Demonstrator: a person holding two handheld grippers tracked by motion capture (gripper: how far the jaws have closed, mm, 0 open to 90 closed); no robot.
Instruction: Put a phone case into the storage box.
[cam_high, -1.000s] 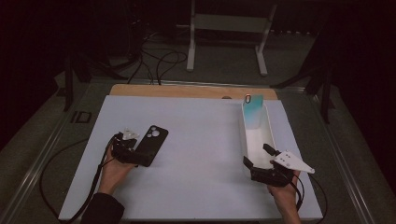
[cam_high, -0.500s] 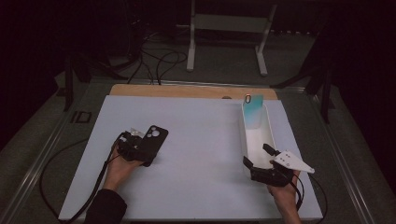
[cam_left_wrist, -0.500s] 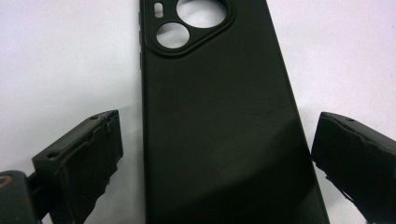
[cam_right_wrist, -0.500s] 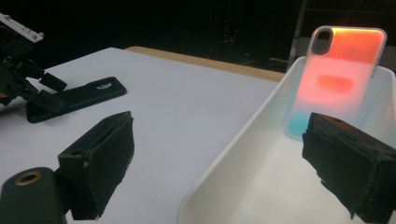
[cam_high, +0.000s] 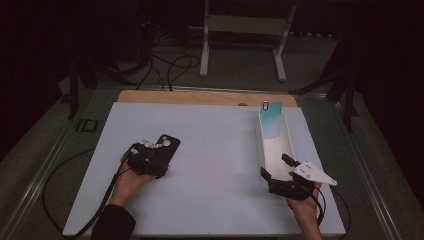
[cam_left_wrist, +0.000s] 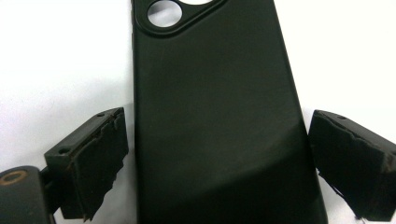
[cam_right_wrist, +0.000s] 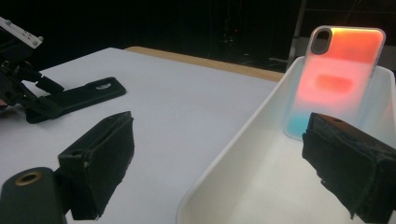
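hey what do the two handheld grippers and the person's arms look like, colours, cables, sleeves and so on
Both are black, two-jaw tools. The left gripper has blocky black pads with ragged, worn edges and a brass-coloured ring at its base; a black cable trails from it. The right gripper has similar pads and carries a pale three-cornered plate on top. A dark sleeve covers the left forearm.

Black phone case (cam_left_wrist: 215, 116) flat on white surface (cam_left_wrist: 60, 60), between closing tongs (cam_left_wrist: 224, 158), small gaps each side
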